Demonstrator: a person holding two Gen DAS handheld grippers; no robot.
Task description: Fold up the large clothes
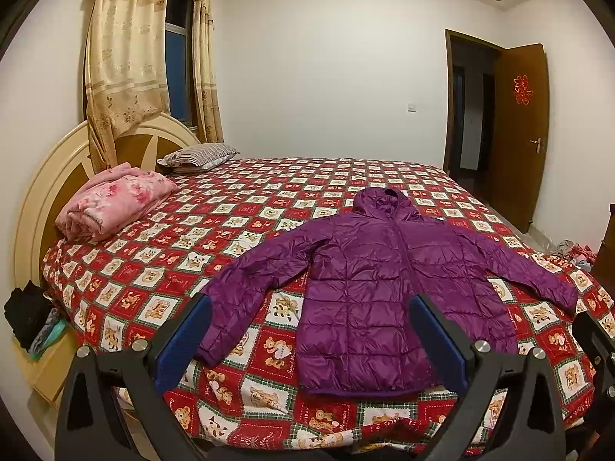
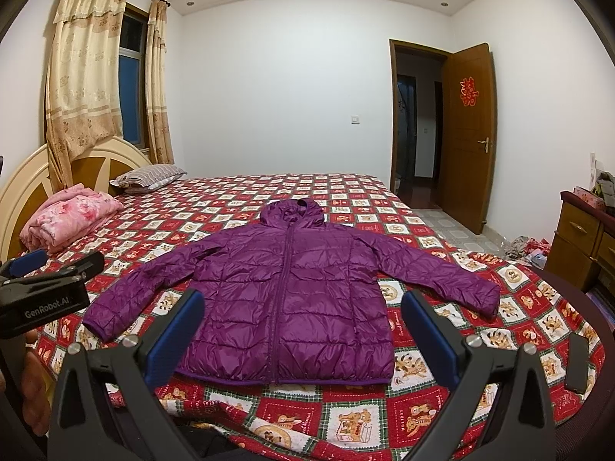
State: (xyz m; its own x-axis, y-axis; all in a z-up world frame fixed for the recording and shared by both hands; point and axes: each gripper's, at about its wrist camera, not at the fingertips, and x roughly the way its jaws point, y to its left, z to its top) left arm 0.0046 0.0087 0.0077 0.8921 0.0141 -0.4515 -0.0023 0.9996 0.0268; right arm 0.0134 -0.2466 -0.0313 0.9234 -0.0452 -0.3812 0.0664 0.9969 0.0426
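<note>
Bedroom w/ open door (image 2: 467,130); bear-print bedspread (image 2: 346,199) under flat purple jacket (image 2: 288,292).

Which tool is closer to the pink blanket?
Left. The left tool hangs beside the pink blanket; the right tool faces the purple jacket's hem, farther off.

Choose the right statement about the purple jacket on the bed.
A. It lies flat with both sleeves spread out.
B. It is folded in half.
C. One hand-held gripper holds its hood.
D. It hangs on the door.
A: the purple jacket lies flat on the bed, front up, with a sleeve spread to each side.
</note>
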